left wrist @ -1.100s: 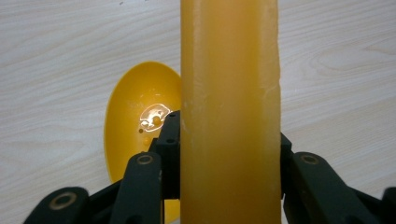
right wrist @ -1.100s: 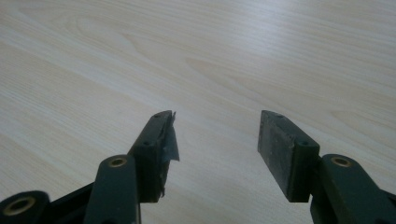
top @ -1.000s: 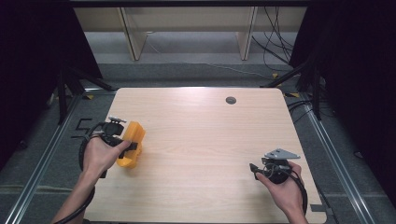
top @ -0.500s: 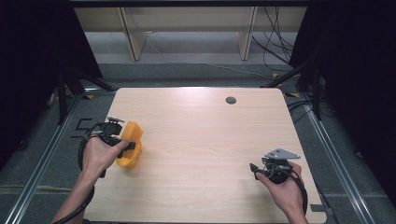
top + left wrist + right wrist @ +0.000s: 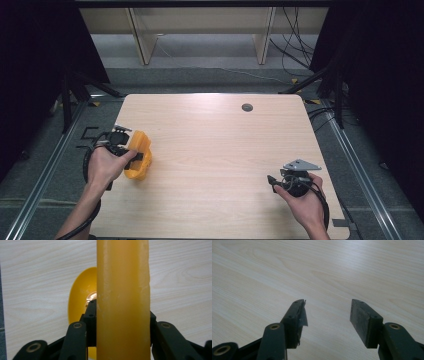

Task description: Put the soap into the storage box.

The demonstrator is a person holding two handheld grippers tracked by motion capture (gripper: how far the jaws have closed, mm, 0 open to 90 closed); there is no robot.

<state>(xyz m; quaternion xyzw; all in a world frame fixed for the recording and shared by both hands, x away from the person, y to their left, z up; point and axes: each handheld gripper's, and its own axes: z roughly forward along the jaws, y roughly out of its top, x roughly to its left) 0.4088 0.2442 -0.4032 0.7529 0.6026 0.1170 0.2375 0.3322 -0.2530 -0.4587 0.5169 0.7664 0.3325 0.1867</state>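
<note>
Wooden table (image 5: pixel 220 150): left gripper (image 5: pixel 134 155) clamps yellow container (image 5: pixel 139 161) near its left edge; right gripper (image 5: pixel 327 322), well apart, jaws spread, empty.

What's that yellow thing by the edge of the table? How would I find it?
Start at the big pale wooden table and look to its left edge. There the left hand-held gripper is clamped on a yellow-orange plastic thing, with a rounded, scoop-like part showing in the left gripper view. It is the brightest thing on the table; the right hand-held gripper is open and holds nothing.
</note>
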